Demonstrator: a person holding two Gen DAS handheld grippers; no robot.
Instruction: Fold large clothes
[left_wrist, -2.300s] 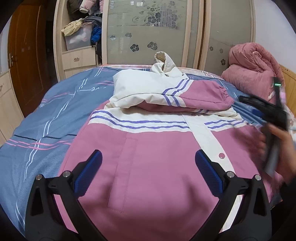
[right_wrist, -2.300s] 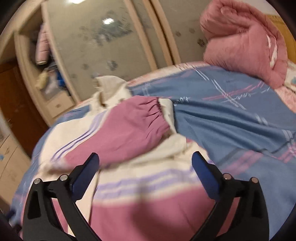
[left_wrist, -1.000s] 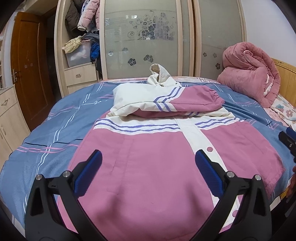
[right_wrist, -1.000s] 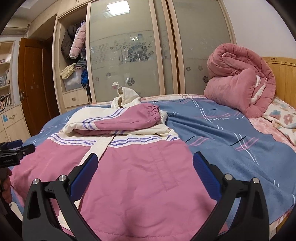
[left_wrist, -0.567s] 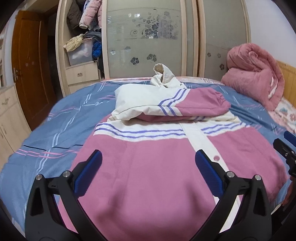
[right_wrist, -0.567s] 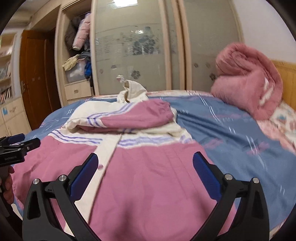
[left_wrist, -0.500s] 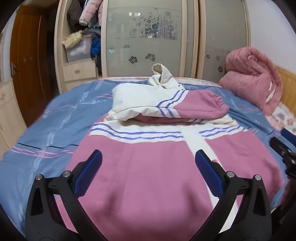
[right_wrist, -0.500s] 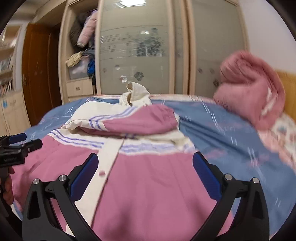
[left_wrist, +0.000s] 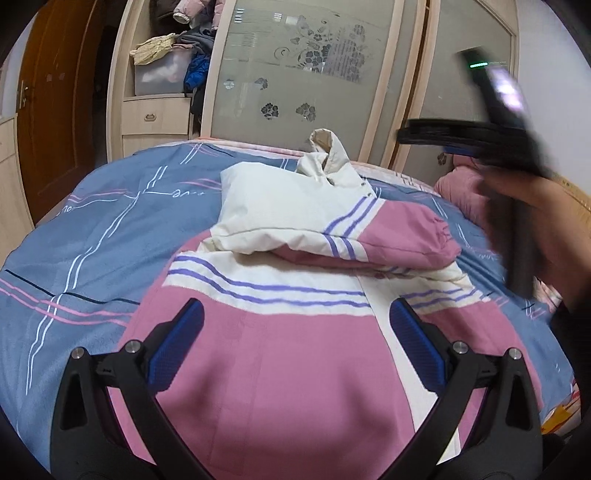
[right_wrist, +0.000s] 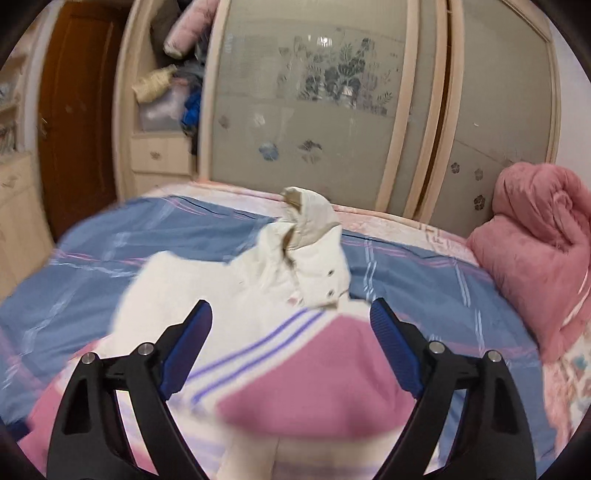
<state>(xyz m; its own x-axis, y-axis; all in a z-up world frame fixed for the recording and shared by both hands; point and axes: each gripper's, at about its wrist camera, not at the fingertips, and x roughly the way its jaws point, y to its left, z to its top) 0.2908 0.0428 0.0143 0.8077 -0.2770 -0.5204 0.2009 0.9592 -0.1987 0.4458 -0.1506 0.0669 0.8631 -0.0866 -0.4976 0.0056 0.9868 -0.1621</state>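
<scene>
A pink and cream jacket (left_wrist: 295, 369) with purple stripes lies face up on the bed. Its sleeves (left_wrist: 399, 236) are folded across the chest, and the cream hood (left_wrist: 328, 158) stands up at the far end. My left gripper (left_wrist: 295, 314) hovers open above the pink lower body, with nothing between its fingers. My right gripper (right_wrist: 290, 310) is over the folded sleeves and cream shoulder area (right_wrist: 229, 291), short of the hood (right_wrist: 310, 210). Its jaws are closing, still wide apart and touching no cloth. The left wrist view shows it blurred, held in a hand at the upper right (left_wrist: 417, 134).
A blue striped blanket (left_wrist: 92, 258) covers the bed around the jacket. A rolled pink quilt (right_wrist: 535, 240) sits at the right by the headboard. Behind the bed stand a frosted-glass wardrobe (left_wrist: 314, 74), open shelves with clothes (left_wrist: 166, 66) and a brown door (left_wrist: 55, 110).
My right gripper swung up and forward from the jacket's hem to above the folded sleeves, and its jaws narrowed a little. The left gripper drifted slightly nearer the jacket, still open.
</scene>
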